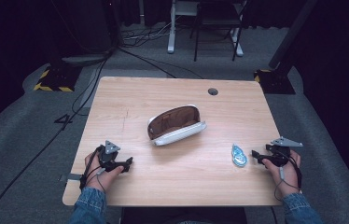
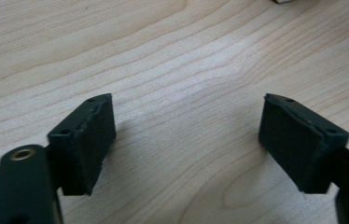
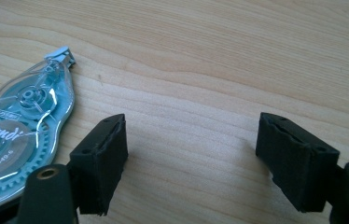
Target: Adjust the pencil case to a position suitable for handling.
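Note:
A white pencil case (image 1: 176,124) with a brown lining lies unzipped at the middle of the wooden table (image 1: 182,179). A blue correction-tape dispenser (image 1: 239,155) lies flat at the right, just left of my right gripper (image 1: 255,156). In the right gripper view the dispenser (image 3: 21,135) rests beside the left jaw, outside the gap, and my right gripper (image 3: 191,161) is open over bare wood. My left gripper (image 1: 129,163) rests near the front left edge; in its own view my left gripper (image 2: 186,144) stands open with nothing between the jaws.
A round cable hole (image 1: 212,91) sits near the table's far edge. Beyond the table are a chair and desk legs (image 1: 205,28), floor cables (image 1: 77,93) and stand bases marked with yellow and black stripes (image 1: 51,81).

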The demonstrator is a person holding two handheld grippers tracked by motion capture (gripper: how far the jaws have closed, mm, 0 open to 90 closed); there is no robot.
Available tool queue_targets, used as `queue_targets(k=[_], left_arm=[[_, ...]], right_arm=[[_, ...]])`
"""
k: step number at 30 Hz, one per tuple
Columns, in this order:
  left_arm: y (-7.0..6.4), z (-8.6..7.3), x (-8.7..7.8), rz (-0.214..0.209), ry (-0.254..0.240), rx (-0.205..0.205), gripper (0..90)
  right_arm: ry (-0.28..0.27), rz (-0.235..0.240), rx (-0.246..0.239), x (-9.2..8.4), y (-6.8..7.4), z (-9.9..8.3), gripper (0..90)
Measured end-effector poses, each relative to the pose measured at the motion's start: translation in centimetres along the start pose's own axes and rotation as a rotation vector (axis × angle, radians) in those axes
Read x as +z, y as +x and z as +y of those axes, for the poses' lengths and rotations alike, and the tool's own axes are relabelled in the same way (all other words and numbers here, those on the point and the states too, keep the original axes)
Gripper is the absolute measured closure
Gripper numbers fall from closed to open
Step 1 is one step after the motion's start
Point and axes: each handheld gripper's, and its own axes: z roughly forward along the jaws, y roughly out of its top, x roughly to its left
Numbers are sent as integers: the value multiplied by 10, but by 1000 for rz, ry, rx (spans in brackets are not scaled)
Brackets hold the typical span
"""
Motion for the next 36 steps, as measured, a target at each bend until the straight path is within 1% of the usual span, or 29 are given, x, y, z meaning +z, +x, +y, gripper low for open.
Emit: queue_targets(k=[1,6,7,10,11,12,13,14,19,22,24,27,30,31,32,33,34,35,36], left_arm=[[-1,1,-2,-5,1,-8,234],[-2,10,-13,-5,-59,-13,257],[-3,13,-17,-6,-70,-8,260],[-4,18,-22,-12,-78,3,267],[-4,19,-23,-15,-82,4,269],[-5,21,-24,-27,-82,4,271],[-5,23,-25,-27,-90,2,273],[-6,25,-27,-31,-95,13,274],[-10,34,-34,-48,-130,29,276],[-12,40,-38,-54,-144,51,275],[-13,42,-39,-61,-153,50,275],[-15,52,-43,-75,-181,54,275],[-18,59,-44,-93,-196,63,274],[-19,62,-43,-96,-201,77,273],[-20,64,-43,-99,-203,81,271],[-21,67,-42,-107,-210,79,269],[-21,69,-41,-112,-210,87,268],[-22,72,-38,-123,-214,87,268],[-22,73,-37,-124,-213,93,267]], right_arm=[[-1,0,0,0,0,0,252],[-1,-1,0,0,0,0,252],[-1,-1,1,0,0,0,252],[-1,-3,1,0,0,0,252],[-1,-5,1,0,0,0,252],[-1,-5,1,0,0,0,252],[-1,-5,1,0,0,0,252],[-1,-5,1,0,0,0,252],[-2,-5,2,0,0,0,252],[-2,-4,2,0,0,0,252],[-2,-5,1,0,0,0,252],[-2,-5,1,0,0,0,252],[-3,-5,1,0,0,0,252],[-3,-5,1,0,0,0,252],[-3,-4,2,0,0,0,252],[-3,-5,1,0,0,0,252],[-3,-4,2,0,0,0,252],[-3,-4,2,0,1,0,252],[-3,-4,2,0,1,0,252]])
